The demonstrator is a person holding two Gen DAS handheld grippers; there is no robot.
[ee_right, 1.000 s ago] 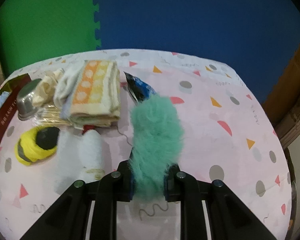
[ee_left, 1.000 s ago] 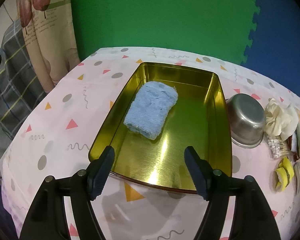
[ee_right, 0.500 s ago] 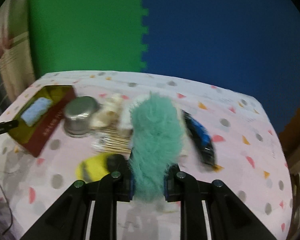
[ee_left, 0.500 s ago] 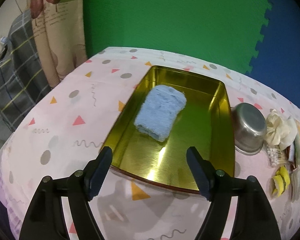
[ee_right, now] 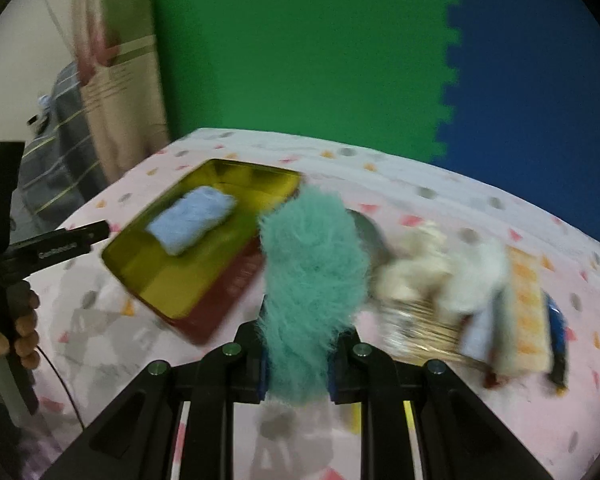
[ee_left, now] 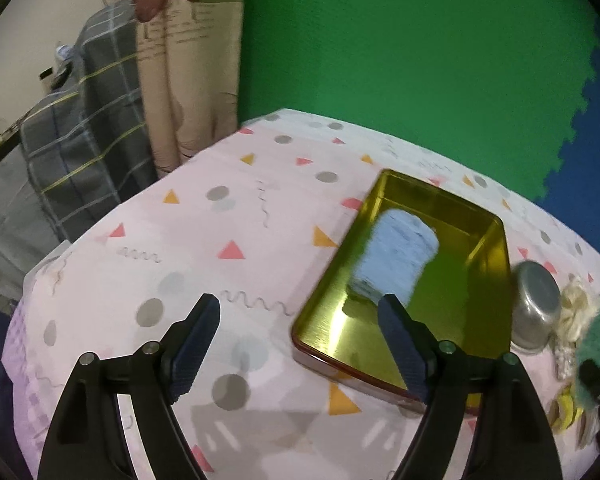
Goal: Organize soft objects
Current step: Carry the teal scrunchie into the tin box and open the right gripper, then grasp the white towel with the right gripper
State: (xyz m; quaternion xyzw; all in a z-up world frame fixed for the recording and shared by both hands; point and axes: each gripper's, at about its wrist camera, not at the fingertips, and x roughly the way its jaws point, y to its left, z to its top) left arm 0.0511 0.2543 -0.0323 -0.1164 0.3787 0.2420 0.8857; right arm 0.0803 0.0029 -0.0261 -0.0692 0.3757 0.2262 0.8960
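Pink tablecloth underlies right gripper clamping teal fluff (blurred).

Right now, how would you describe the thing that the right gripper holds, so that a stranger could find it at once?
Start from the gold tin tray on the pink patterned tablecloth. Just to its right, the right gripper is shut on a teal fluffy object. Its long shaggy teal fur sets it apart from the flat blue cloth in the tray.

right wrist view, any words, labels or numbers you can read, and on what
Left gripper: pale lettering along its black finger, too blurred to read.
Tin: pale marks on its red side, smeared, unreadable.
Curtain: faint lines of print in the left wrist view, too small to read.
Nothing else carries text.
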